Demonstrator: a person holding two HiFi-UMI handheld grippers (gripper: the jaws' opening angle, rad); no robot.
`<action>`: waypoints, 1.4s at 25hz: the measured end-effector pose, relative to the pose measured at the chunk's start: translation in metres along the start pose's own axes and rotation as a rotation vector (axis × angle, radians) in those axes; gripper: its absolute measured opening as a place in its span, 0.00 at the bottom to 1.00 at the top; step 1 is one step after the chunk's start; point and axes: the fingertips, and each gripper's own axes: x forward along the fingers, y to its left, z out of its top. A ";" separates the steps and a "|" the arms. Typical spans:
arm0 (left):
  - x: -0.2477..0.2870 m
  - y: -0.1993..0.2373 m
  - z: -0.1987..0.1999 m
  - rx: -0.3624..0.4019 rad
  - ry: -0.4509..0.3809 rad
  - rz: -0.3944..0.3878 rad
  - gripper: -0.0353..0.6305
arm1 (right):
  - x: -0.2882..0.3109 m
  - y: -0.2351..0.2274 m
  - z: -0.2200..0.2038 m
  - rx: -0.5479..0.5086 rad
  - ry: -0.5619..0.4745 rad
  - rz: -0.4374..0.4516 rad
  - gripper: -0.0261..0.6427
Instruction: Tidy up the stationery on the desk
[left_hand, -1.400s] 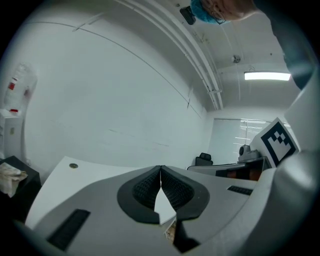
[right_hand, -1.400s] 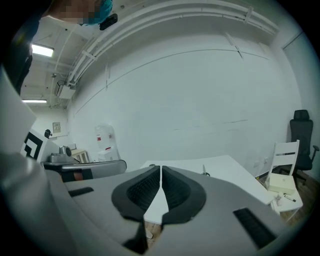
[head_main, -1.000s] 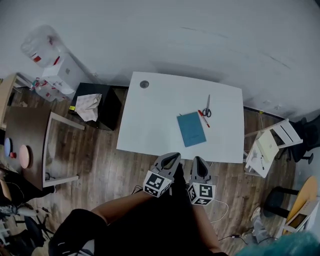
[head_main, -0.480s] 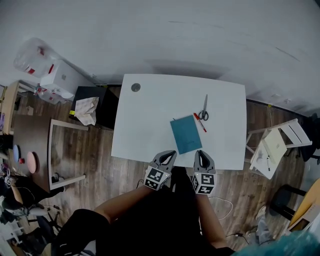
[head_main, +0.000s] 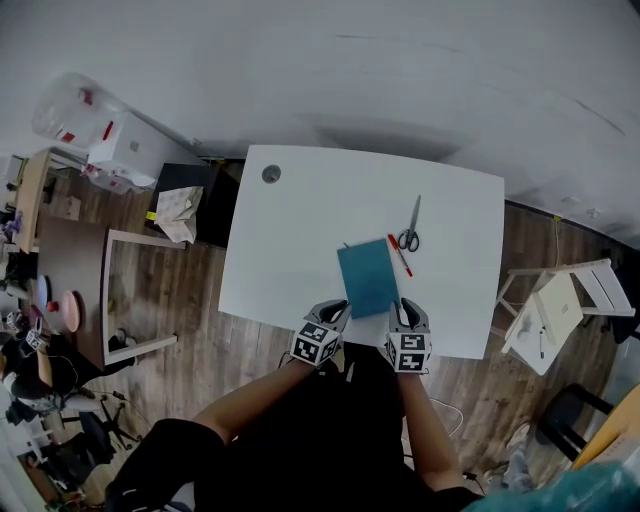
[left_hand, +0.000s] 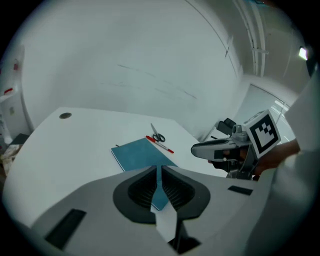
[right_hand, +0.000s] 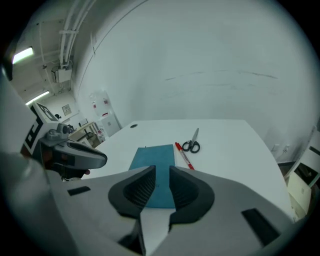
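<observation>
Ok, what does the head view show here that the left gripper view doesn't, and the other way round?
Only the head view: the wood floor and the white chair right of the white desk. Only the left gripper view: the jaws of the left claw, a narrow slit apart and gripping nothing. Both: the white desk, the teal notebook, red pen, scissors and the right claw.

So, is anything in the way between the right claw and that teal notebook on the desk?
Nothing visible. The right claw, jaws slightly apart and empty, hovers by the teal notebook's near corner, with only bare white desk around it. The red pen and scissors lie beyond, to the notebook's right.
</observation>
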 end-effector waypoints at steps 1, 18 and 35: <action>0.006 0.000 -0.006 0.007 0.022 0.000 0.08 | 0.005 -0.003 -0.006 0.005 0.022 0.018 0.17; 0.060 0.025 -0.075 -0.138 0.239 0.005 0.19 | 0.058 -0.016 -0.073 0.009 0.280 0.125 0.20; 0.038 0.053 -0.085 -0.139 0.300 -0.114 0.20 | 0.057 0.022 -0.084 0.048 0.344 0.060 0.20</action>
